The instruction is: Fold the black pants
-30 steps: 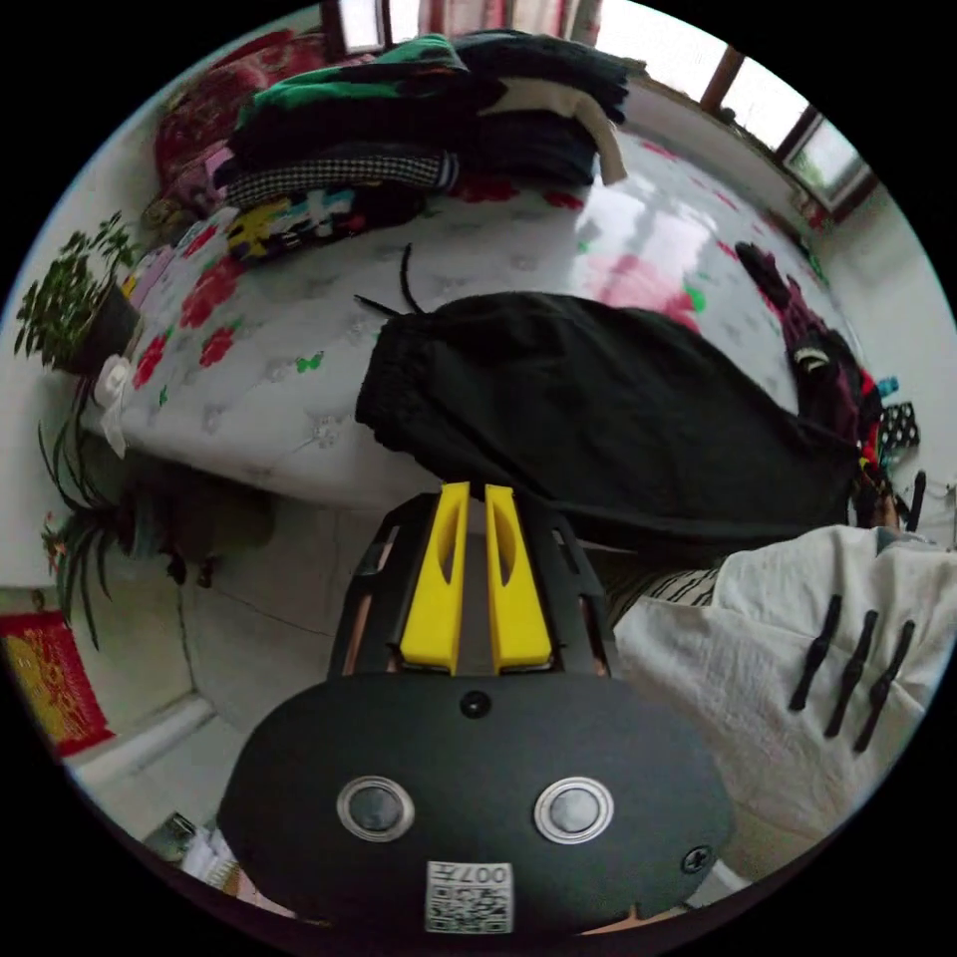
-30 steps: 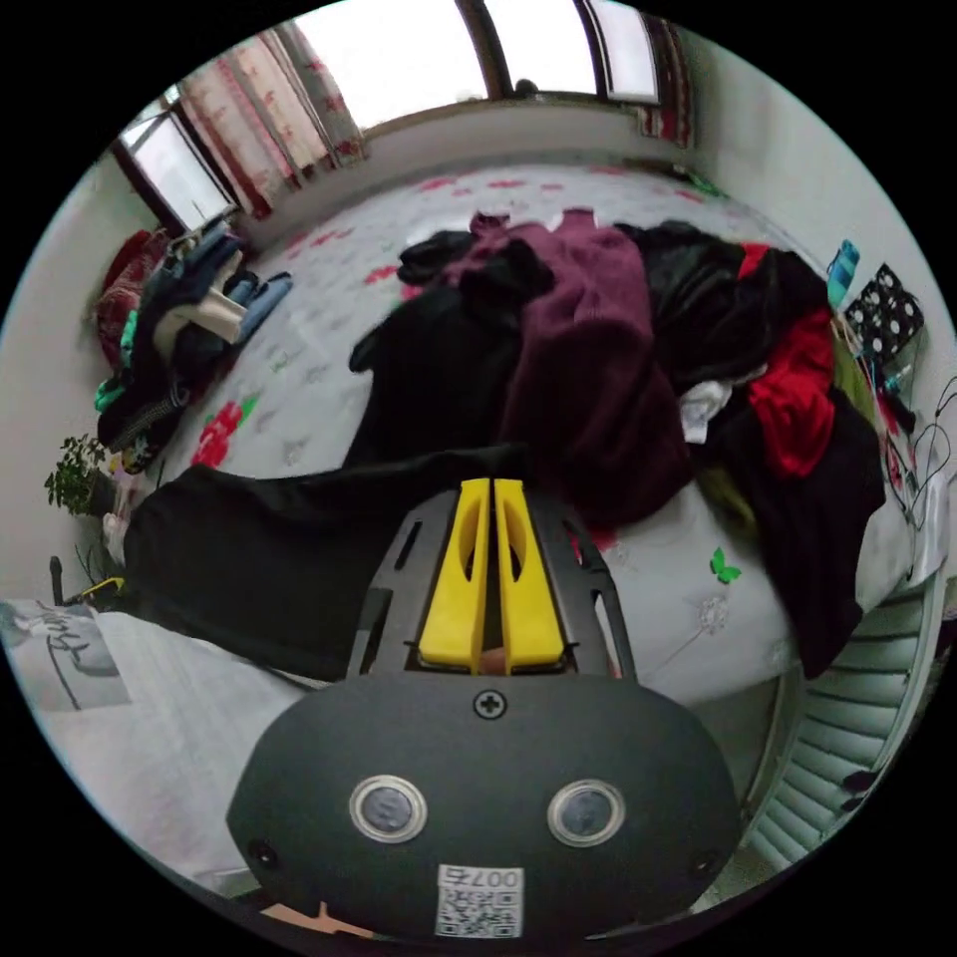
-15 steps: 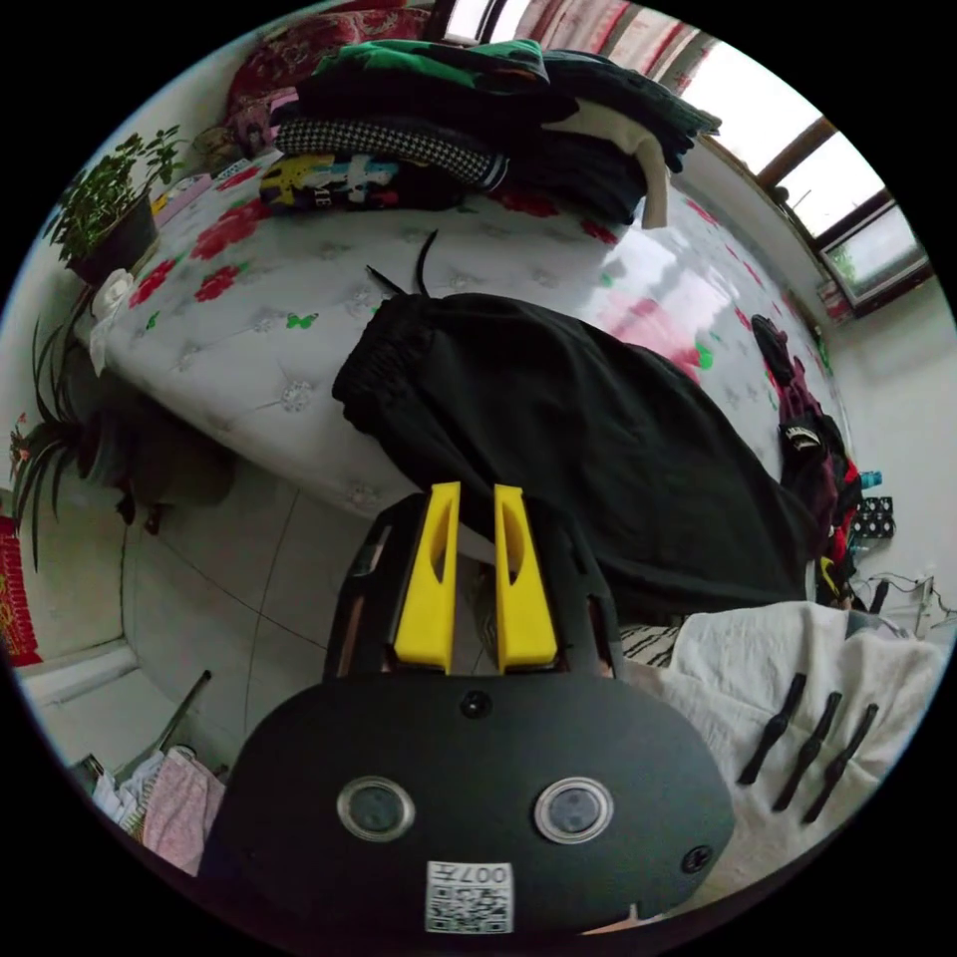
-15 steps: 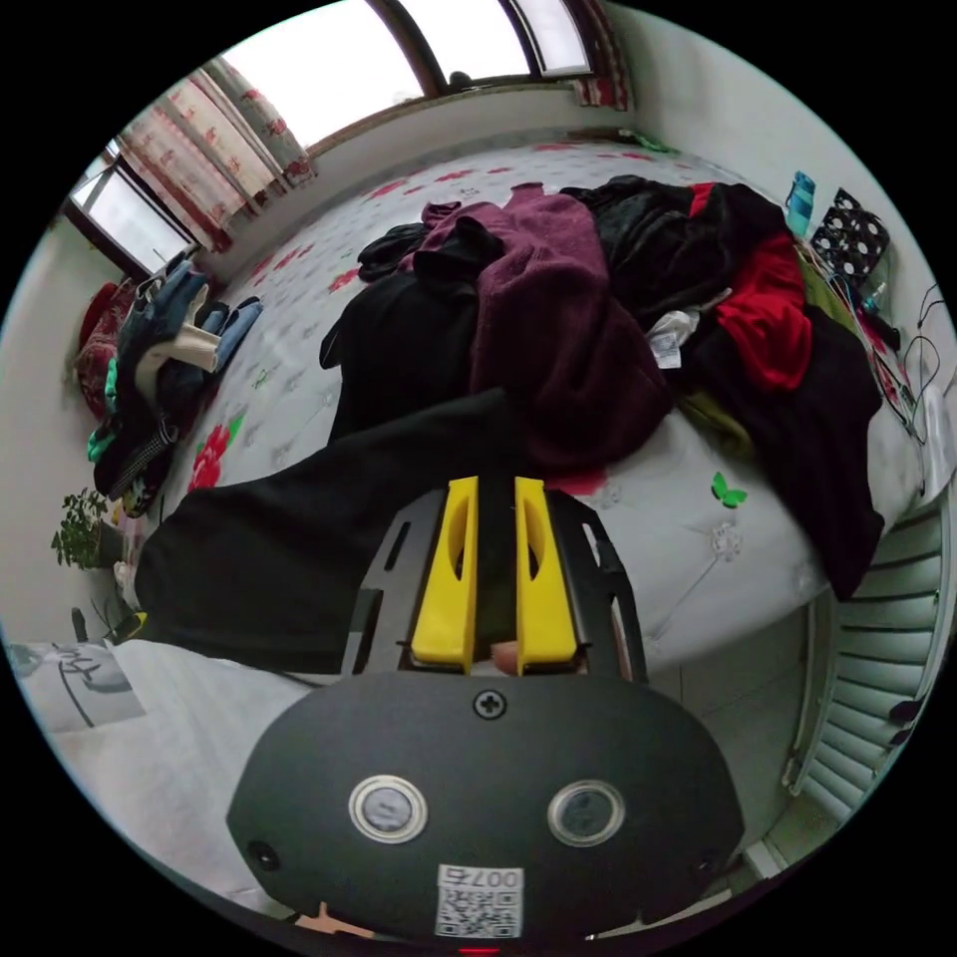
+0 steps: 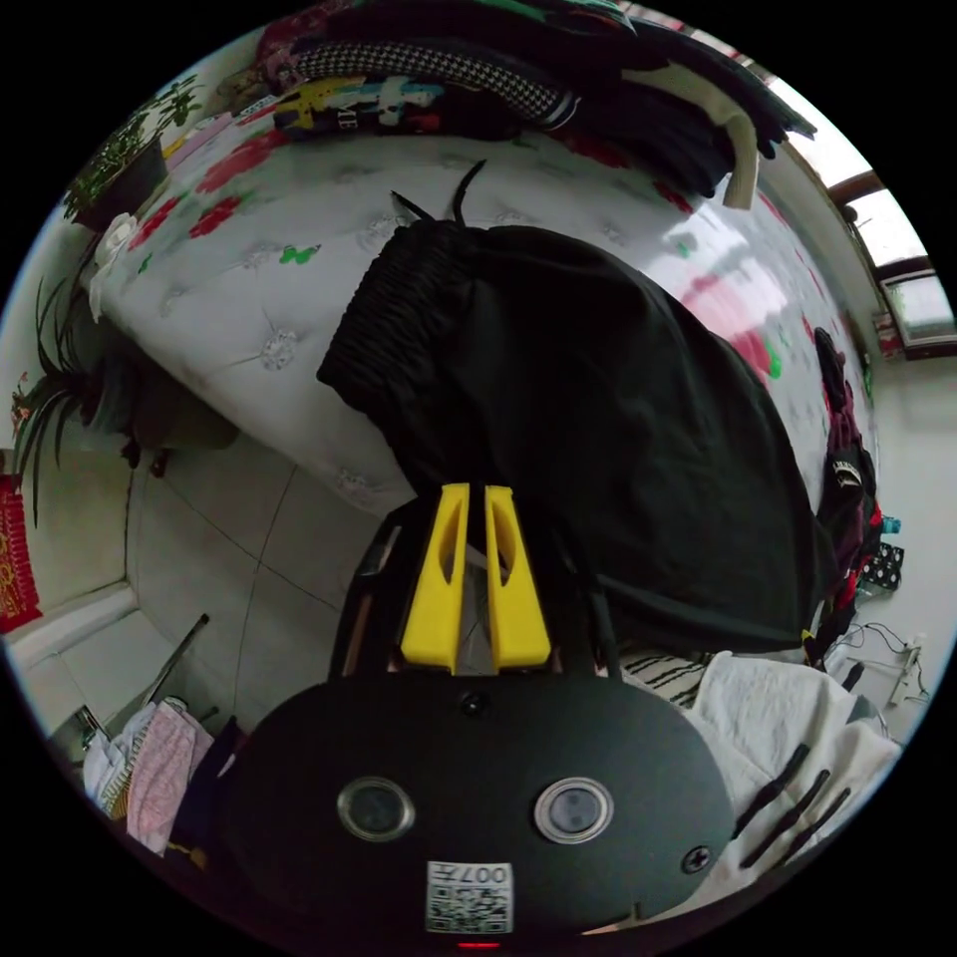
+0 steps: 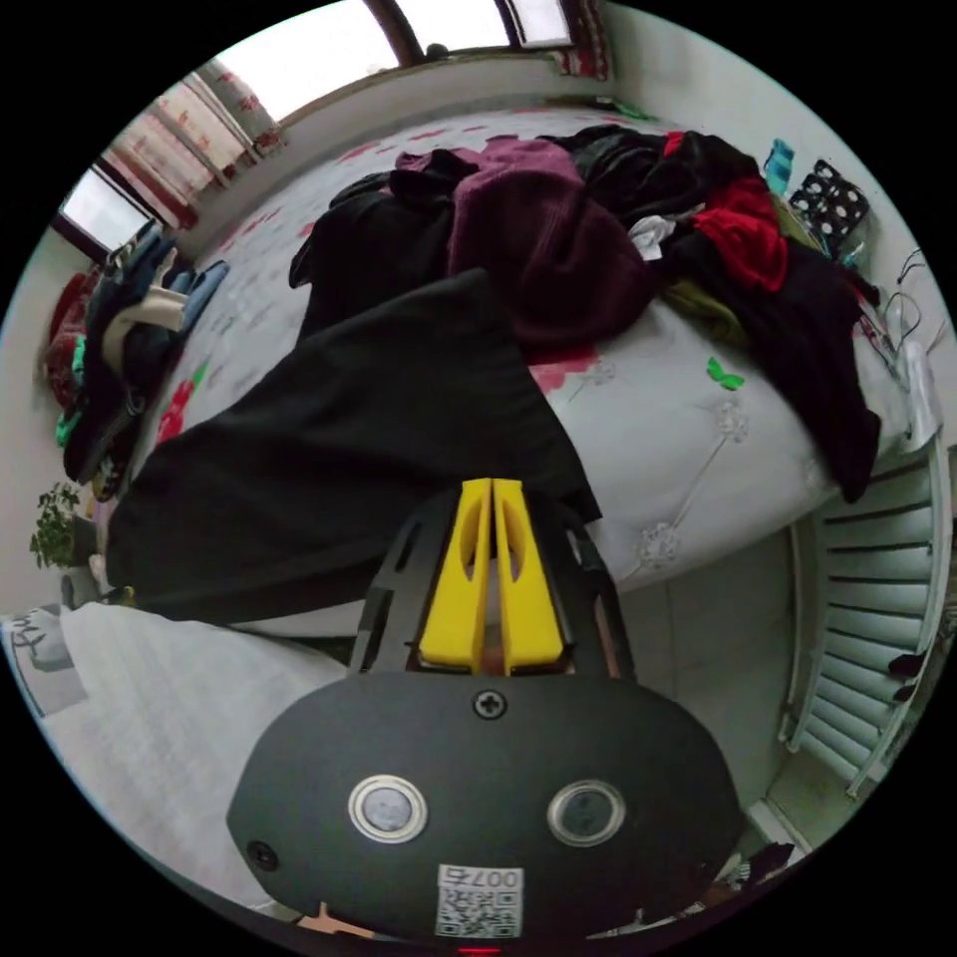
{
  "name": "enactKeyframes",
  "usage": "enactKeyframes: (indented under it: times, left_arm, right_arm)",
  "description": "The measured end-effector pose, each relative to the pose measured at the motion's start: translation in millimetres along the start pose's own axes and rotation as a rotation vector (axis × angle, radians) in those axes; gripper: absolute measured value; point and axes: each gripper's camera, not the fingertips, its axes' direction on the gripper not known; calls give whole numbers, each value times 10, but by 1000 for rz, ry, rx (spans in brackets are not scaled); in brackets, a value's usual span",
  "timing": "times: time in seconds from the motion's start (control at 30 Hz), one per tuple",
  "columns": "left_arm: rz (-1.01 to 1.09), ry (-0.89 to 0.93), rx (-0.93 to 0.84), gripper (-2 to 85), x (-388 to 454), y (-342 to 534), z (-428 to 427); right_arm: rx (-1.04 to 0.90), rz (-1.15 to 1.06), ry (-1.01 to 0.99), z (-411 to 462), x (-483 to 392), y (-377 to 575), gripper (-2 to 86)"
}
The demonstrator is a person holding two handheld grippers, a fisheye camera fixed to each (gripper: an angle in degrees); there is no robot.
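A bedroom in a home: a wide bed (image 6: 688, 449) under a white cover printed with red flowers runs to the far wall, where windows (image 6: 299, 60) hang with patterned curtains (image 6: 150, 150). Loose clothes (image 6: 638, 229) are heaped at one end of it and a folded stack (image 5: 518, 70) stands at the other. A potted plant (image 5: 120, 169) sits beside the bed, the floor (image 5: 239, 558) is pale tile, and what looks like a radiator (image 6: 867, 638) lines the right wall.
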Motion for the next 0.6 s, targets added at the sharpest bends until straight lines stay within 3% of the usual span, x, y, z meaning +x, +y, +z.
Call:
enactKeyframes:
  times: [0.17, 0.4, 0.6]
  left_arm:
    - [60, 5, 21, -9, 36, 59, -149]
    - [21, 65, 47, -10, -39, 197, -207]
    - [98, -1, 30, -9, 214, 107, -248]
  right_arm:
    - [36, 14, -28, -256, -109, 177, 0]
    - [133, 202, -176, -495, -233, 572, 10]
    - [39, 172, 27, -393, -942, 624, 3]
